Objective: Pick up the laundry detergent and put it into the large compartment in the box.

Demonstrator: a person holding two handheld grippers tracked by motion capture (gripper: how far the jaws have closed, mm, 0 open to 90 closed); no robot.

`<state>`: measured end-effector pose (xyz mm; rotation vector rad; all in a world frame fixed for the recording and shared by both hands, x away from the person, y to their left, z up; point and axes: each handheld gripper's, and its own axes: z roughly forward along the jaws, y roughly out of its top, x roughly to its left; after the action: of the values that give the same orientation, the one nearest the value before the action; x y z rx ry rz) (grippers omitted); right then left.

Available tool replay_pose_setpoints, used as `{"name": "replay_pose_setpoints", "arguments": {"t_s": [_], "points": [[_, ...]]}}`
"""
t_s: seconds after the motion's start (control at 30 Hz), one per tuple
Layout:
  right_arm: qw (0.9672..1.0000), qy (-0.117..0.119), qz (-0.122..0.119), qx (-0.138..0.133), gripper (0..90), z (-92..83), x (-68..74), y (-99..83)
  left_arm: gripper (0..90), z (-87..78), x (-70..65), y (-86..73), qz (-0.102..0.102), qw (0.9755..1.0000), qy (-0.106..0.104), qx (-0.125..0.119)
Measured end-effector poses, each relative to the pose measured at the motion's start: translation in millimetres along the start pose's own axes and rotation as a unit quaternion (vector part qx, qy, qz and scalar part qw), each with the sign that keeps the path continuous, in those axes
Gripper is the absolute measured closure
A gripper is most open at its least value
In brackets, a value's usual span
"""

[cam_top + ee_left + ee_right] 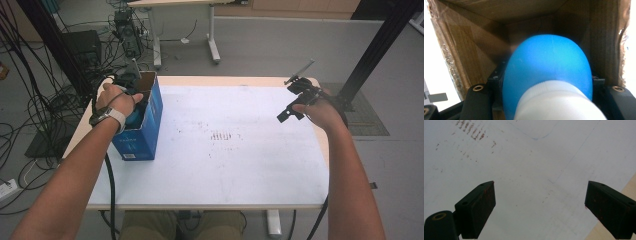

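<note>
A blue bottle point(549, 72) with a white cap point(556, 102) sits clamped between the black jaws of the left gripper point(547, 85), its rounded body pointing into an open cardboard box point(474, 52). The brown inner walls of the box surround the bottle on all sides, with torn tape along the edges. Bright white shows beyond the box at either side.

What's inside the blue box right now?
Inside the blue box, the left gripper holds a blue object with a white end. Brown cardboard walls show; the object covers the box bottom.
</note>
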<state>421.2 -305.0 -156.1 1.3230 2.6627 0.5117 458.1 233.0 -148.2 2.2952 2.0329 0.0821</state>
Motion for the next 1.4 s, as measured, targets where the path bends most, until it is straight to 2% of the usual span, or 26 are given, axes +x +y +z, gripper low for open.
{"name": "replay_pose_setpoints", "arguments": {"t_s": [1.4], "points": [[1.0000, -0.001, 0.000, 0.001, 9.5, -2.1, 2.3, -1.4, 37.6, 0.1, 5.6, -3.2, 0.000, 1.0000, -0.007, -0.002]]}}
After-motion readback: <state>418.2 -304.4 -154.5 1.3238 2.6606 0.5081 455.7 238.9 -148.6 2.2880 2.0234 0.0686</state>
